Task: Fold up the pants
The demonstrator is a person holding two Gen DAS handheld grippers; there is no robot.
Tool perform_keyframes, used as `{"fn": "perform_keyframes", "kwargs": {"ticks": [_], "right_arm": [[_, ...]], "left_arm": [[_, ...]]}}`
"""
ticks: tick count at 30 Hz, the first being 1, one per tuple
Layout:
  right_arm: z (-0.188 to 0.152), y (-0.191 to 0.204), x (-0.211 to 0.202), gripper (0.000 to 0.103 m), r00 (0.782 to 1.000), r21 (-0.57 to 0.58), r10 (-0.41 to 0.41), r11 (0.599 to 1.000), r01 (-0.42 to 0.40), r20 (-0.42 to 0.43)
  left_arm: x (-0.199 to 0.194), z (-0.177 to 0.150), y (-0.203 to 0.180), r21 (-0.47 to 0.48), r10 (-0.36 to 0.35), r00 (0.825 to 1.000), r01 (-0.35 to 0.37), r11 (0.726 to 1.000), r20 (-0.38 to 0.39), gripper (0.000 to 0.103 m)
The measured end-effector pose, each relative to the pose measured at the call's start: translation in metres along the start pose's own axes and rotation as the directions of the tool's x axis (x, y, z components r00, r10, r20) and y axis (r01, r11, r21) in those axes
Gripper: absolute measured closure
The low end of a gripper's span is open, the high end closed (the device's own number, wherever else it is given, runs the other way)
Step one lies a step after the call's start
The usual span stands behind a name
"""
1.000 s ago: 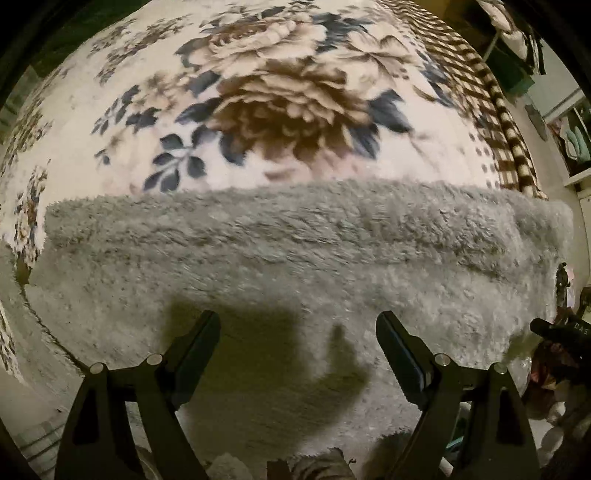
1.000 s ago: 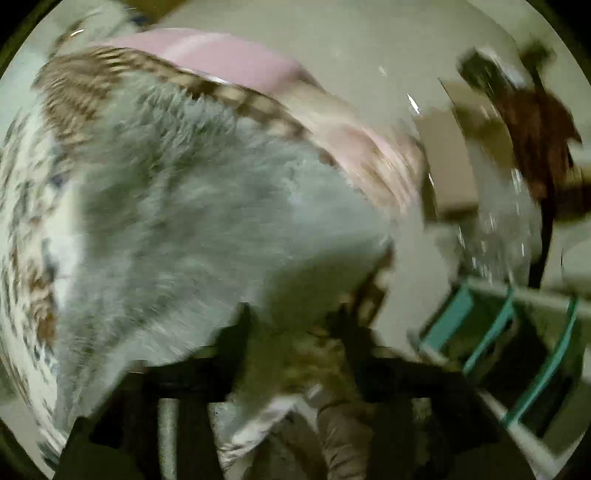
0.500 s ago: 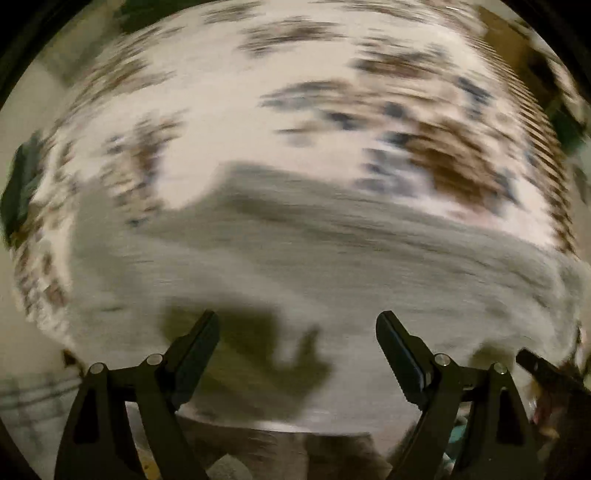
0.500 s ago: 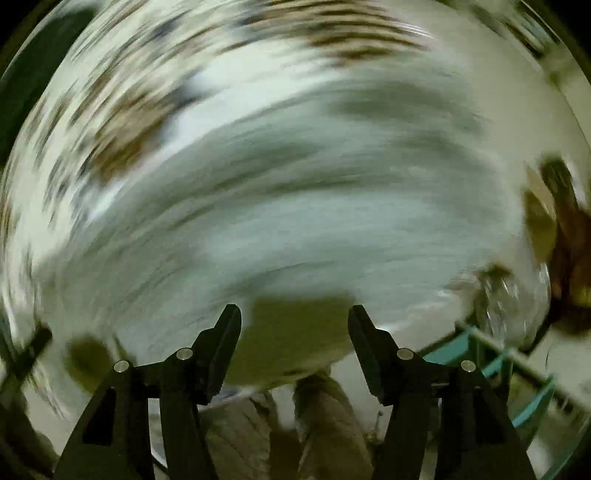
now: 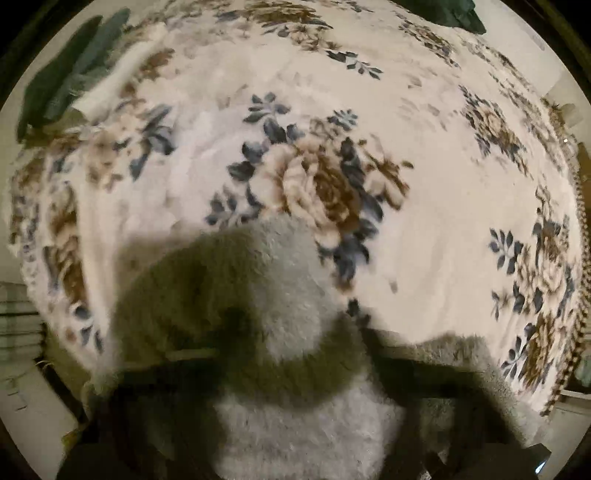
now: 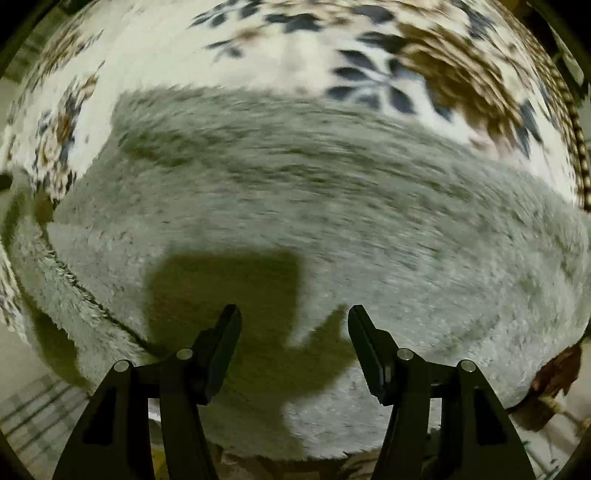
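The grey fluffy pants point(image 6: 295, 206) lie on a floral blanket point(image 6: 258, 48). In the right wrist view they fill the middle, and my right gripper point(image 6: 293, 332) hovers just above them, open and empty. In the left wrist view a fold of the grey pants point(image 5: 266, 295) bulges up close to the camera and covers my left gripper point(image 5: 295, 369). Its dark fingers point(image 5: 424, 373) show only as blurred shapes on either side of the fabric, so I cannot tell how the jaws stand.
The cream blanket with brown and blue flowers point(image 5: 369, 129) covers the bed. A dark green cloth point(image 5: 62, 81) lies at its far left and another point(image 5: 443, 14) at the top. A checked blanket border point(image 6: 576, 122) runs along the right edge.
My left gripper was open above the flat pants; now grey fabric is bunched between its fingers and the view looks farther across the bed. My right gripper stays open, swung over the pants.
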State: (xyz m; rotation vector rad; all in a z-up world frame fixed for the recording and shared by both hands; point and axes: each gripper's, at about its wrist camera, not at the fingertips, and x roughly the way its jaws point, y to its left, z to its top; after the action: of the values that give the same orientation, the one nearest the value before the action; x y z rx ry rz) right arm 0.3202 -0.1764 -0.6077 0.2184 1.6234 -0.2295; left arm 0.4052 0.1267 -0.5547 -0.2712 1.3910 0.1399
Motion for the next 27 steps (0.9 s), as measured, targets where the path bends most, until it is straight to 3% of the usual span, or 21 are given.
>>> {"fn": "perform_keyframes", "kwargs": {"ticks": [2,4,6,9,11,14,15,17,19,20,24,27], "right_arm": [[-0.005,0.01,-0.001,0.04,1.0,-0.004,-0.011,1.0,0.011,-0.007],[-0.012,0.02,-0.002,0.04,1.0,-0.011,-0.018,1.0,0.018,-0.018],[-0.023,0.027,-0.002,0.04,0.999,-0.017,-0.019,1.0,0.018,-0.026],[-0.043,0.038,-0.004,0.04,0.999,-0.038,-0.019,0.999,0.017,-0.045],[-0.057,0.052,-0.002,0.04,0.998,-0.066,-0.025,0.998,0.021,-0.06],[-0.078,0.069,-0.001,0.04,0.997,-0.103,-0.024,0.995,0.016,-0.08],[-0.083,0.076,-0.002,0.04,0.996,-0.111,-0.02,0.994,0.01,-0.086],[-0.082,0.097,-0.003,0.04,0.996,-0.107,0.02,0.994,-0.029,-0.091],[-0.076,0.101,-0.016,0.04,0.995,-0.089,0.069,0.993,-0.075,-0.075],[-0.069,0.098,-0.023,0.04,0.994,-0.082,0.092,0.992,-0.097,-0.062],[-0.042,0.087,-0.055,0.04,0.986,-0.044,0.163,0.986,-0.162,0.029],[0.0,0.077,-0.061,0.04,0.977,-0.02,0.205,0.979,-0.204,0.064]], "left_arm": [[-0.01,-0.006,0.019,-0.019,-0.054,0.998,0.054,0.998,0.027,0.099],[-0.034,-0.024,0.041,-0.024,-0.064,0.994,0.067,0.997,0.083,0.099],[-0.049,-0.044,0.067,-0.055,-0.074,0.993,0.079,0.995,0.086,0.099],[-0.051,-0.082,0.12,-0.134,-0.04,0.999,0.045,0.99,0.034,0.099],[-0.035,-0.113,0.158,-0.215,-0.024,0.998,0.012,0.977,-0.052,0.095],[-0.014,-0.145,0.19,-0.343,-0.095,0.982,0.035,0.939,-0.161,0.091],[-0.012,-0.154,0.197,-0.385,-0.102,0.977,0.023,0.923,-0.186,0.083],[-0.02,-0.16,0.202,-0.423,-0.129,0.979,0.051,0.905,-0.158,0.075],[-0.032,-0.155,0.195,-0.404,-0.117,0.985,0.057,0.913,-0.125,0.024],[-0.04,-0.15,0.187,-0.379,-0.11,0.989,0.065,0.923,-0.099,0.019],[-0.064,-0.114,0.138,-0.211,-0.059,0.998,0.061,0.976,0.017,0.019],[-0.06,-0.083,0.096,-0.086,-0.038,0.996,0.045,0.995,0.085,0.019]]}}
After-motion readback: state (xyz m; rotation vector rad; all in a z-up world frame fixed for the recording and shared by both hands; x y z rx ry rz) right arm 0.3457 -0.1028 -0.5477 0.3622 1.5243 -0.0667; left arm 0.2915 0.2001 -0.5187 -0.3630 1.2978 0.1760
